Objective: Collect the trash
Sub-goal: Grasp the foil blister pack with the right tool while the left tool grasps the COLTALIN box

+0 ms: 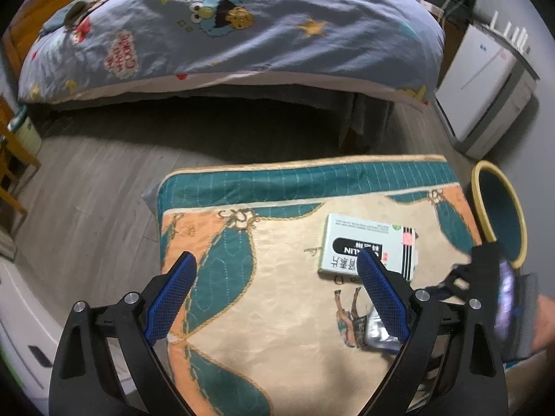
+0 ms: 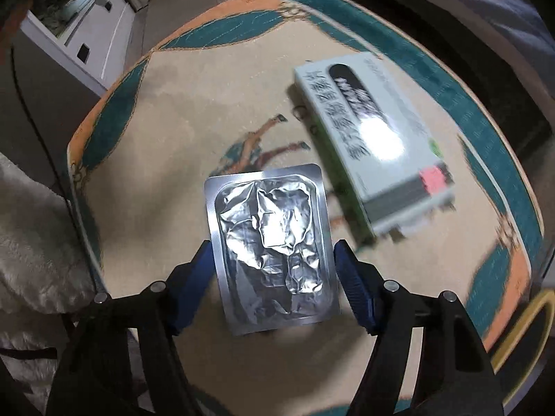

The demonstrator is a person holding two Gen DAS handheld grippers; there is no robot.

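Jaws of the right gripper (image 2: 270, 277) straddle the foil pack (image 2: 272, 246) on the cushion (image 2: 166, 180), pads at its edges, grip unconfirmed. Left gripper (image 1: 277, 298) gapes empty. Thin foil may buckle and slip; the box (image 2: 378, 142) waits nearby.

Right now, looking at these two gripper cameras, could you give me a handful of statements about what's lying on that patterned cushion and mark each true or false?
1. A silver foil blister pack lies between the right gripper's blue fingers. True.
2. The medicine box stands upright on its end. False: it lies flat on the quilted cushion.
3. The left gripper holds the box. False: its jaws are wide open and empty.
4. A bin with a yellow rim sits just beyond the cushion's edge. True.
5. The blister pack lies on top of the box. False: it lies beside it on the cushion.
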